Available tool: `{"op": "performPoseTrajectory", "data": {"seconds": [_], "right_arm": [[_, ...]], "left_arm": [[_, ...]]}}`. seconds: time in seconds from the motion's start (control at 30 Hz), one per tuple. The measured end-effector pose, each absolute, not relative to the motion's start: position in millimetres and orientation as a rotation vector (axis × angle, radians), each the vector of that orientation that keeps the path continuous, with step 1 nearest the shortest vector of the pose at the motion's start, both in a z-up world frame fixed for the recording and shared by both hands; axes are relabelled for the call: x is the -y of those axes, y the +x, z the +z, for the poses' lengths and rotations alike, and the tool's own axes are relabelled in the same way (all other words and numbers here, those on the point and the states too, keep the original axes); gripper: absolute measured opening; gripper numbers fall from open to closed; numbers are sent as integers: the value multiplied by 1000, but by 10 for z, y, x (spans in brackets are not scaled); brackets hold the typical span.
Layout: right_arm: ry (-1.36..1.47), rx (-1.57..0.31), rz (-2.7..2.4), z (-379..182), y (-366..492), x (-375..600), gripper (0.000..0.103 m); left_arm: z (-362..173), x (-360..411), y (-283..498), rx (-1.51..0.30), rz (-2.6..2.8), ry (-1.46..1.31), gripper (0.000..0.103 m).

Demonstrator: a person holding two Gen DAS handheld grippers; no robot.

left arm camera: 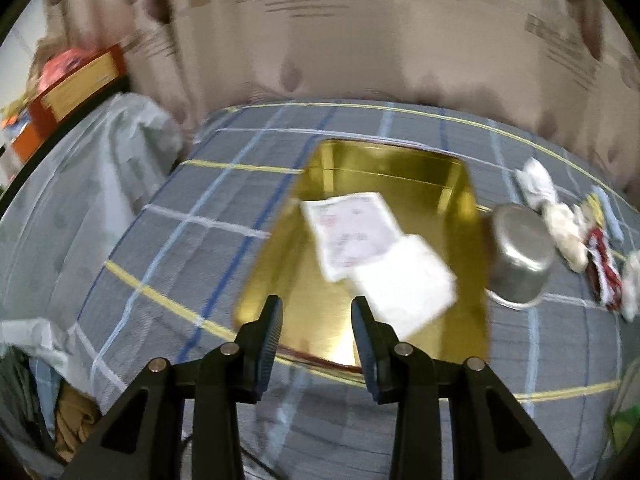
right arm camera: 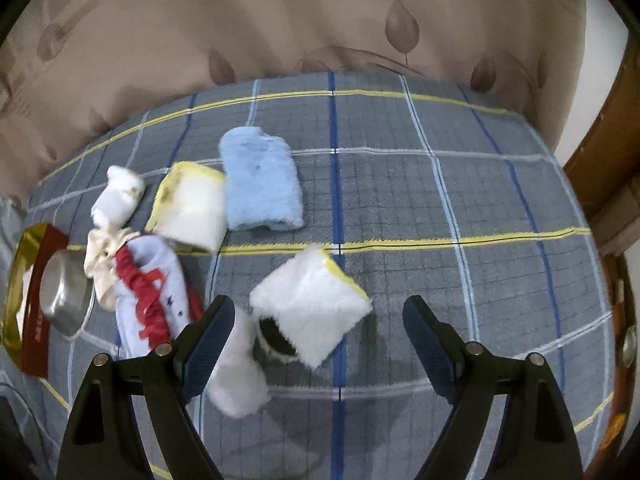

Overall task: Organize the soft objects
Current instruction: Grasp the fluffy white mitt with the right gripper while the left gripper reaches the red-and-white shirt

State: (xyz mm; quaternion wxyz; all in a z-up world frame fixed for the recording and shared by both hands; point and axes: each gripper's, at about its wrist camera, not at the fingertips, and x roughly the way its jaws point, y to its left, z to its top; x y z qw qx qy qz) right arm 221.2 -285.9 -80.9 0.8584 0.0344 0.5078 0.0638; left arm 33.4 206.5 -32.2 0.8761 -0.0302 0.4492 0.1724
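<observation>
Right gripper (right arm camera: 318, 328) wide and empty over white fluffy cloth (right arm camera: 310, 306): drop straight, pinch mid-fold, clear of near-left white roll (right arm camera: 236, 376); left gripper (left arm camera: 317, 320) half-open, empty over gold tin (left arm camera: 288, 272).

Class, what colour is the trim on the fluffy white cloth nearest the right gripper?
Yellow trim on the cloth; right wrist view.

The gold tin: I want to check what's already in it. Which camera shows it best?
The left wrist view: the gold tin lies open, two white packets inside. The right wrist view catches only its edge at far left.
</observation>
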Motion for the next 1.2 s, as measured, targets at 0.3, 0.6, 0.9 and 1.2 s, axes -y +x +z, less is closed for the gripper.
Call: {"op": "performPoseTrajectory", "data": {"seconds": [0.3,0.6,0.9,1.2], "right_arm": [[107,-1119,130,-1139,2453,2856,82],[107,-1071,187,-1215,2438,2805,47],[91,-988,117,-1167,2308,3062,37],[159,-947,108,-1292,2121,3359,37]], "left_arm": [[-371,-1343,658,-987,170,-10,36],[-496,-542,972,-1040,-10,26,36],[-578,15,1225,-1078,-137,22,36],[-672,409,1472,-1149,-271,-147,36]]}}
